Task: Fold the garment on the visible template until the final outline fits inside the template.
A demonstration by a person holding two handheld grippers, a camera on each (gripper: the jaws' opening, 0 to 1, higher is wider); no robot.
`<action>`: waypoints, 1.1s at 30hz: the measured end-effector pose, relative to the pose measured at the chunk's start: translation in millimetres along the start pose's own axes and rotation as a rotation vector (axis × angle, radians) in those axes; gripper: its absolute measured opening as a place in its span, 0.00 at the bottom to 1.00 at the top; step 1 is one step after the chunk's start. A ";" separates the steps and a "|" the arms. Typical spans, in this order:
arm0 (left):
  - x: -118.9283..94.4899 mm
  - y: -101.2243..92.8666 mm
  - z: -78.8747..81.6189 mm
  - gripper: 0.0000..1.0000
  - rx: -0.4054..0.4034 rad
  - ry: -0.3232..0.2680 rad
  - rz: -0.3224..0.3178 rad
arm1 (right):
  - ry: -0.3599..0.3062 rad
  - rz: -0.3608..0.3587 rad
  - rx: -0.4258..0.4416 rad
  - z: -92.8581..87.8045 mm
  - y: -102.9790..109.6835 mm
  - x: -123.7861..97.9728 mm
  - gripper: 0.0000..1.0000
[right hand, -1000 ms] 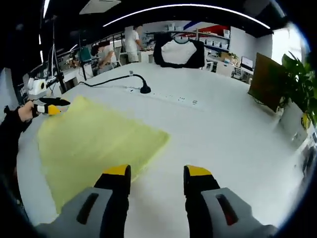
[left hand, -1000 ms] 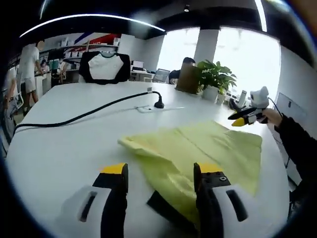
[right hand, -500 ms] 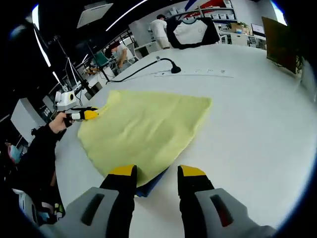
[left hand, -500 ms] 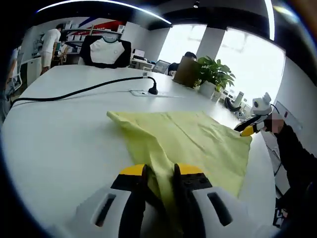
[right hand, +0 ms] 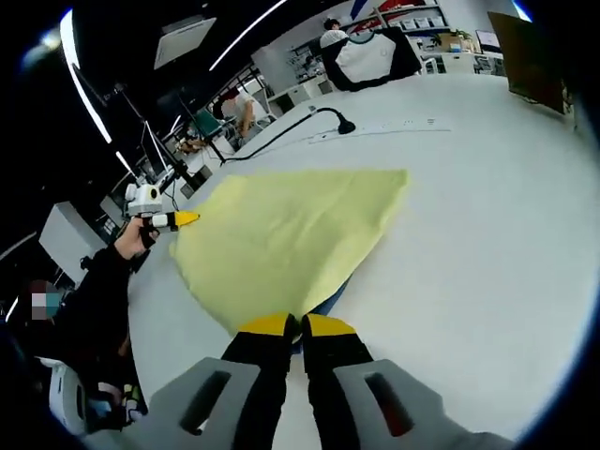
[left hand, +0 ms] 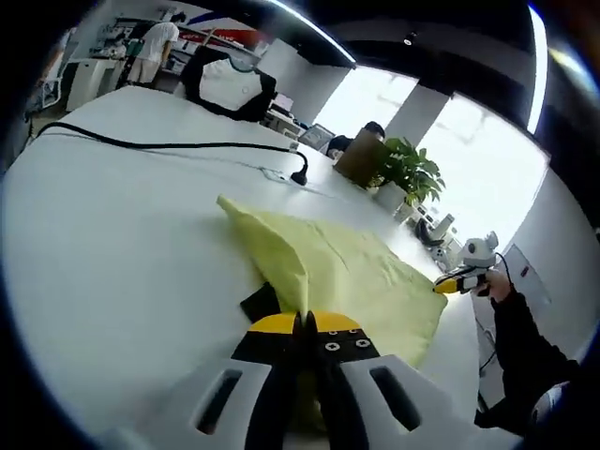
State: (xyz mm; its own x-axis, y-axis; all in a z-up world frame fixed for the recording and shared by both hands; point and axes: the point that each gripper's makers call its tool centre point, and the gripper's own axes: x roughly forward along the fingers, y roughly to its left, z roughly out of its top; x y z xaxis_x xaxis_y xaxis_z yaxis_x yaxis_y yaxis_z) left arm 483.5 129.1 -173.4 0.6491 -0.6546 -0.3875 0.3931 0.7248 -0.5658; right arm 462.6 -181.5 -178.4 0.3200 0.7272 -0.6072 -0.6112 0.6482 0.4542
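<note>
The garment (left hand: 356,277) lies spread on the table (left hand: 122,244), its near edge reaching the left gripper (left hand: 302,330). A dark template (left hand: 261,302) shows under that near edge, just left of the cloth. Beyond the garment a cable (left hand: 159,145) runs across the table's far side (ending at a small stand), with a potted plant (left hand: 405,173) farther right. In the right gripper view, the right gripper (right hand: 300,328) meets the cloth's near corner.

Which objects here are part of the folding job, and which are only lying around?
Part of the job:
yellow garment
dark template under it
left gripper
right gripper

Lying around:
black cable
potted plant
black-and-white shirt
</note>
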 end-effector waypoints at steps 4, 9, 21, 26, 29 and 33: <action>-7.4 -5.9 -5.2 0.03 -0.016 -0.005 -0.003 | -0.002 0.008 -0.035 -1.4 1.3 -7.1 0.01; -14.9 0.2 -12.2 0.03 -0.097 -0.011 -0.001 | 0.004 -0.001 -0.060 -14.3 4.8 -9.9 0.00; -18.0 12.8 -18.3 0.02 -0.209 -0.030 -0.021 | 0.035 -0.055 -0.125 -34.0 0.2 -7.4 0.00; -13.4 15.2 -17.4 0.02 -0.174 -0.038 0.001 | 0.049 -0.075 -0.151 -37.9 -2.4 -1.7 0.00; -15.6 18.3 -10.3 0.07 -0.050 -0.062 0.025 | 0.044 -0.076 -0.166 -36.5 -3.3 -1.9 0.00; -24.4 13.4 -2.2 0.18 -0.012 -0.085 0.011 | 0.009 -0.062 -0.164 -33.5 -1.6 -7.8 0.05</action>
State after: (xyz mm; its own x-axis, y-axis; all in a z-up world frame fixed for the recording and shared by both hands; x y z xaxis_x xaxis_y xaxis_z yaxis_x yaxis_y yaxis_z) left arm 471.5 154.3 -173.1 0.7066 -0.6253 -0.3312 0.3779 0.7292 -0.5705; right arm 436.8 -195.8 -196.3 0.3548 0.6846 -0.6368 -0.7004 0.6458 0.3040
